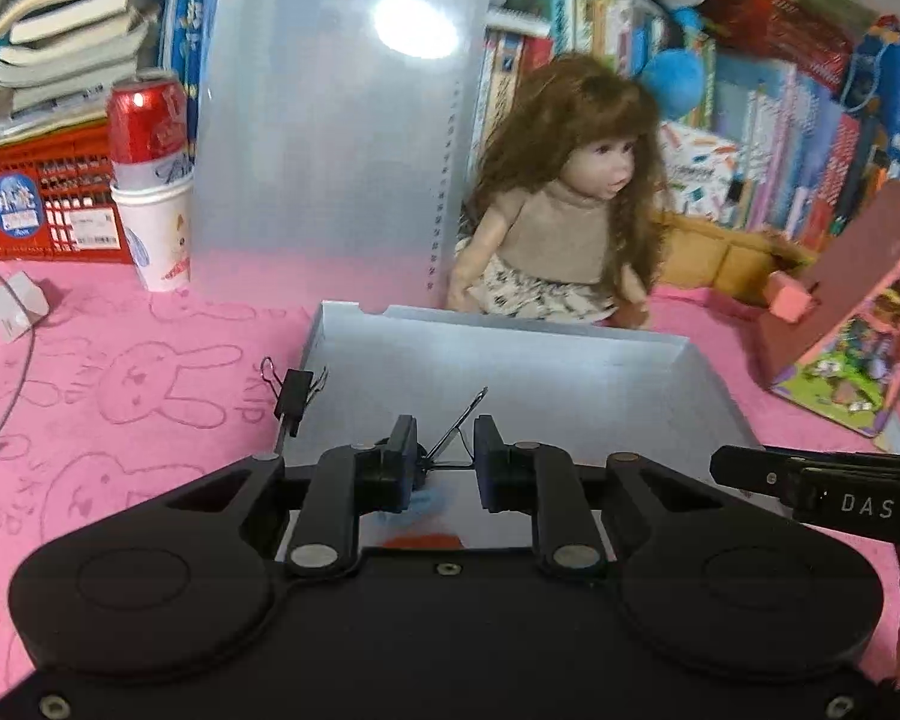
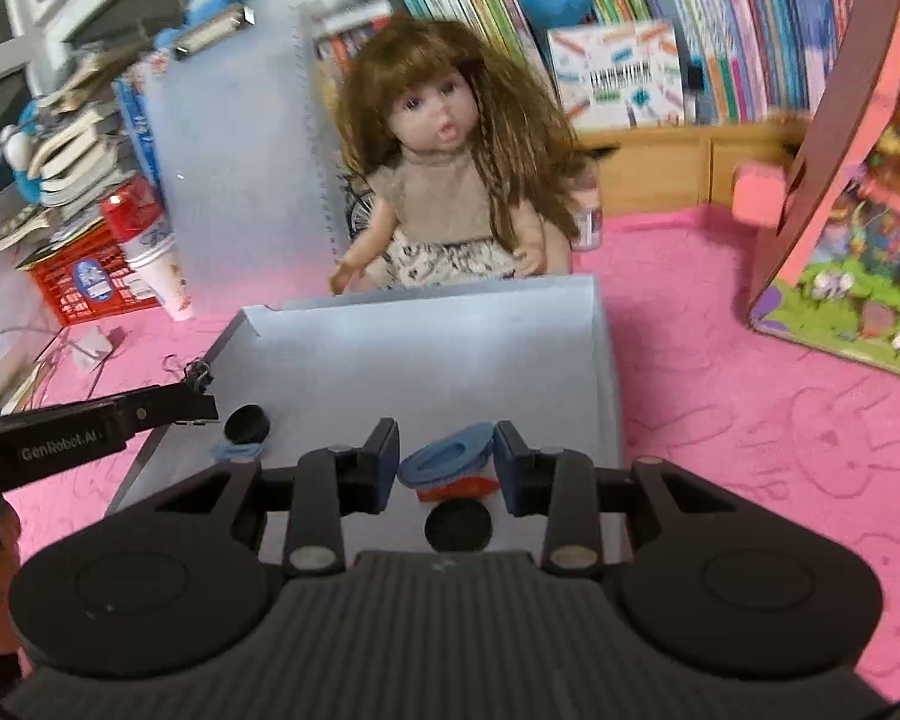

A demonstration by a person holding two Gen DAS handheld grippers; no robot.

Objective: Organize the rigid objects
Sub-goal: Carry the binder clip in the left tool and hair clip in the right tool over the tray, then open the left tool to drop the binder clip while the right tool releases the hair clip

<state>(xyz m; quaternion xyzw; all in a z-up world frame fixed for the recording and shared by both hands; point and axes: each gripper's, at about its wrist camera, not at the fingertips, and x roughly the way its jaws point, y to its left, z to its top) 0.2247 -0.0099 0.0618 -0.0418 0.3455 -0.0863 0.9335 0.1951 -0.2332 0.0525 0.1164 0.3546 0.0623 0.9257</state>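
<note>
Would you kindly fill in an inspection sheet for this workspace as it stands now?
Surface: pink bunny-print cloth under a shallow grey tray.
Job's things: binder clip on the tray's left wall; another clip between the left fingers; blue cap and two black discs in the tray.
Clutter: doll, red can in a paper cup, red crate, toy house.
Grippers: left gripper open around the clip; right gripper open around the cap.
Cables: white charger with cord.
Surroundings: books, plush toys.
</note>
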